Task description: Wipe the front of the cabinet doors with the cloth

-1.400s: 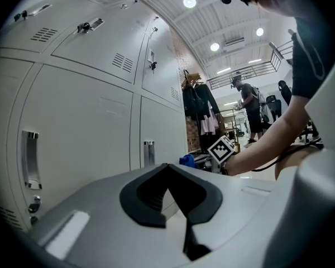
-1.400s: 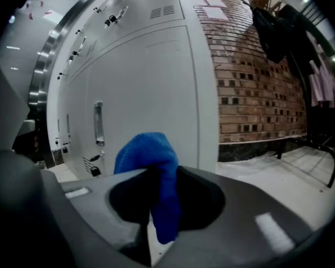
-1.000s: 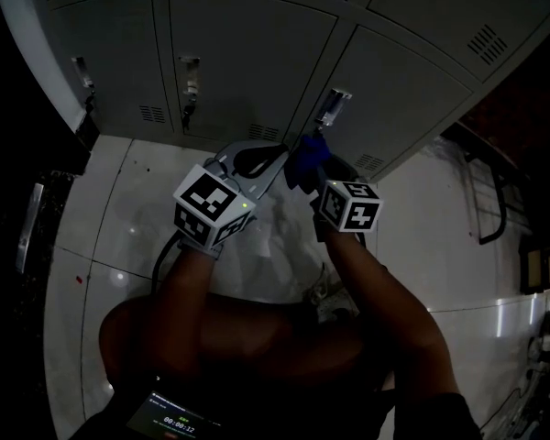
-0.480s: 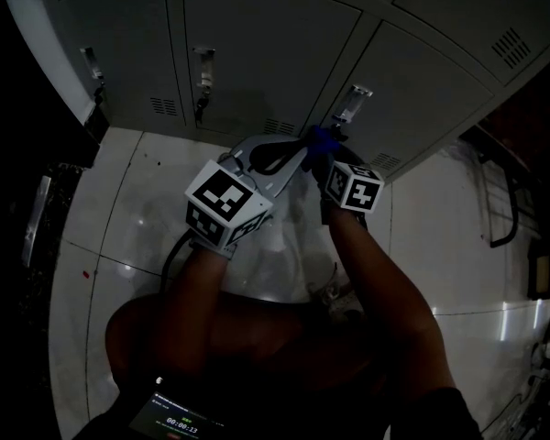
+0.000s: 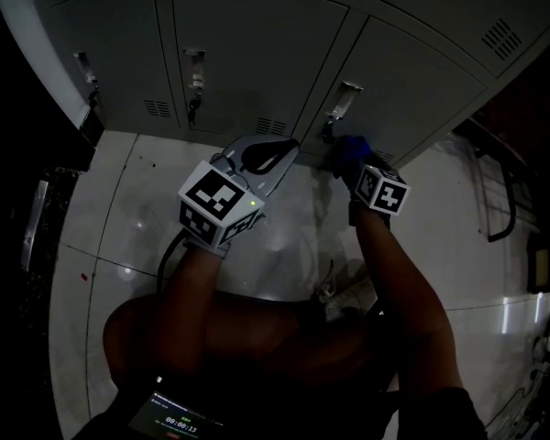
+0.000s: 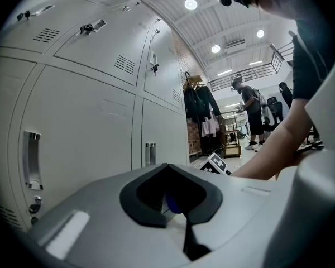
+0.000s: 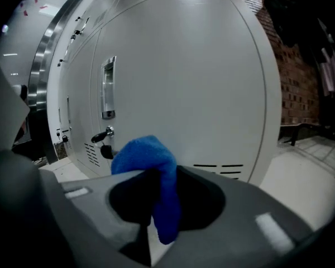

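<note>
A blue cloth (image 7: pixel 148 161) is bunched between the jaws of my right gripper (image 7: pixel 156 177), which is shut on it. In the head view the cloth (image 5: pixel 350 150) presses low on a grey cabinet door (image 5: pixel 412 71), just right of its handle (image 5: pixel 342 101). My left gripper (image 5: pixel 289 147) hovers to the left, near the foot of the middle door (image 5: pixel 247 53), shut with nothing in it. The left gripper view shows its jaws (image 6: pixel 168 169) closed and the doors (image 6: pixel 84 127) running off to the right.
The door in front of the right gripper has a recessed handle (image 7: pixel 107 88), a key in its lock (image 7: pixel 103 135) and vent slits (image 7: pixel 218 166). Glossy white floor (image 5: pixel 110 218) lies below the lockers. People stand far down the hall (image 6: pixel 248 108).
My right gripper has carried the cloth to the right, from left of the door handle to right of it. The left gripper stayed nearly in place.
</note>
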A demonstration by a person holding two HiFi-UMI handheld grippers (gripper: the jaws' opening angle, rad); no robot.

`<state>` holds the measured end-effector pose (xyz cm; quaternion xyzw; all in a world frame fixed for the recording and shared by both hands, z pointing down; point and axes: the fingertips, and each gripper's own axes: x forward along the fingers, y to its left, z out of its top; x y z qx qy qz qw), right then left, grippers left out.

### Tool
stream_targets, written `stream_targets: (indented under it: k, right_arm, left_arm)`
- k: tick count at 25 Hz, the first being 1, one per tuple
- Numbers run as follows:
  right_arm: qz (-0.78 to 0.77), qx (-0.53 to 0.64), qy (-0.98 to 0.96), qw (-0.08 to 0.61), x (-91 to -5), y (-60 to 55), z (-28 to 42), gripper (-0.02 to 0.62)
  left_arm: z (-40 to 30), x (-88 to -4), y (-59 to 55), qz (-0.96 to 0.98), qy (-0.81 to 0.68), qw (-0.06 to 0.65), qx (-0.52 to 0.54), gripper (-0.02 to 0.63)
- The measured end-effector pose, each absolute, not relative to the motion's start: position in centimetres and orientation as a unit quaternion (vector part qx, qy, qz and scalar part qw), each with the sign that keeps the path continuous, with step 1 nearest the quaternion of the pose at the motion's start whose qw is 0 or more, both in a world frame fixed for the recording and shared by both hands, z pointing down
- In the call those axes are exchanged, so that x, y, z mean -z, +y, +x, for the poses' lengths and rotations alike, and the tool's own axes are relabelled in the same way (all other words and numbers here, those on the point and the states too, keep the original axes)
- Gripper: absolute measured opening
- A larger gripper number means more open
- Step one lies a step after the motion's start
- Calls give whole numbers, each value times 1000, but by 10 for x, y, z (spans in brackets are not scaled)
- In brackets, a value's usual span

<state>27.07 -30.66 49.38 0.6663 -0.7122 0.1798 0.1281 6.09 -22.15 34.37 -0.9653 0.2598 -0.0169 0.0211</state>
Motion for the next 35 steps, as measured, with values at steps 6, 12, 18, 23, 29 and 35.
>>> stream_targets:
  k: [6, 12, 18, 23, 29, 35]
  right_arm:
    - [702, -177, -677, 133, -489, -293, 331, 77]
    - [728, -173, -650, 129, -486, -284, 379, 77]
    - [737, -195, -636, 117, -487, -274, 392, 77]
    - [720, -169, -667, 92, -451, -268, 374, 77]
    - [653, -119, -748, 16, -362, -252, 298, 77]
    - [575, -68, -815, 0, -312, -220, 215, 77]
  left_arm:
    - [61, -345, -222, -965, 259, 21, 21, 0]
    - [63, -347, -221, -966, 258, 21, 25, 0]
    - [62, -348, -222, -965, 259, 22, 28, 0]
    - [61, -348, -223, -965, 260, 23, 28, 0]
    - [59, -345, -221, -964, 262, 27, 28, 0]
    - [58, -344, -219, -964, 262, 30, 29, 0]
